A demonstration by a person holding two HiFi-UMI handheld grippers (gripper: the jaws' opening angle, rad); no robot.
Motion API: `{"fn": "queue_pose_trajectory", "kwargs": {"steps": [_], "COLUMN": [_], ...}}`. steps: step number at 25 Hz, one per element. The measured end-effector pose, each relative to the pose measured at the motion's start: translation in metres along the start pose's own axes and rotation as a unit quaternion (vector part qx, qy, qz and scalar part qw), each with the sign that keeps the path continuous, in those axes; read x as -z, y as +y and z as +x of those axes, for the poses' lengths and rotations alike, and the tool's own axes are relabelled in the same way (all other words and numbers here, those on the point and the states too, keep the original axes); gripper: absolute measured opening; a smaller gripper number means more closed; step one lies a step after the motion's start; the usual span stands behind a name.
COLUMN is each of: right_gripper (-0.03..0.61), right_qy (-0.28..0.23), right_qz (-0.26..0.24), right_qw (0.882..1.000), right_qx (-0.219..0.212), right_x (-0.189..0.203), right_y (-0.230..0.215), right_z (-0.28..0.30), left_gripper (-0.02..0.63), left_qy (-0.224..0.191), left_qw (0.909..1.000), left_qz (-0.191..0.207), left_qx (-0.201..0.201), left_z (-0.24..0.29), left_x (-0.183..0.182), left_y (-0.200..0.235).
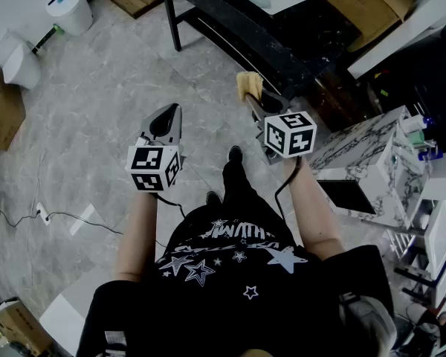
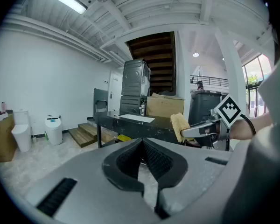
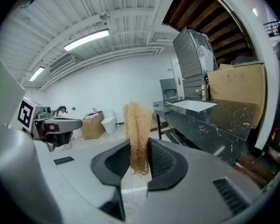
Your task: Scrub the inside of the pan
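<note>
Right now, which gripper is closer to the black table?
Right. The right gripper, fingers shut on a loofah sponge, is beside the edge of the black table; the left gripper hangs farther left over the floor.

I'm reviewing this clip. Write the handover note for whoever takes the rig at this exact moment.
Left gripper: shut, nothing between the jaws, held out in front of the person.
Right gripper: shut on the sponge, which sticks up past the jaws.
Things: the pan shows in no view. A black table stands just ahead of the person, who is standing on the open floor.
Done: the sponge is in hand. No scrubbing can be confirmed.
Left: find the pan, probably steady it with the left gripper, and scrub its inside with the sponge.
</note>
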State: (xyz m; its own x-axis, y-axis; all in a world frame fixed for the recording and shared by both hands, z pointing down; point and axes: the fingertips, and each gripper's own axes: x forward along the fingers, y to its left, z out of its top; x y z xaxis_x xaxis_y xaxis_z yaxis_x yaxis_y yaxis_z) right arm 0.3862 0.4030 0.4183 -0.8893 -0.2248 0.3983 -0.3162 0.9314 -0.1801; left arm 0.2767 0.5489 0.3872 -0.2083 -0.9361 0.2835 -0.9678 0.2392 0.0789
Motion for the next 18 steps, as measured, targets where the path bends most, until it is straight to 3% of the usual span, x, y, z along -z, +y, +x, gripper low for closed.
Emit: {"fn": "queue_pose_trajectory", "kwargs": {"steps": [18], "right_gripper": [0.084], "right_qy": [0.001], "right_qz": [0.008], "right_qw": [1.000], "right_qx": [0.004], "right_x": [0.009], "right_y": [0.007], "right_z": [-0.020], "left_gripper": [0.008], "left_qy": [-0.005], "left_qw": [0.9999], "left_qz": [0.007], "left_qx": [0.007], "left_z": [-0.026], "left_x": [0.004], "left_y": [-0.013]}}
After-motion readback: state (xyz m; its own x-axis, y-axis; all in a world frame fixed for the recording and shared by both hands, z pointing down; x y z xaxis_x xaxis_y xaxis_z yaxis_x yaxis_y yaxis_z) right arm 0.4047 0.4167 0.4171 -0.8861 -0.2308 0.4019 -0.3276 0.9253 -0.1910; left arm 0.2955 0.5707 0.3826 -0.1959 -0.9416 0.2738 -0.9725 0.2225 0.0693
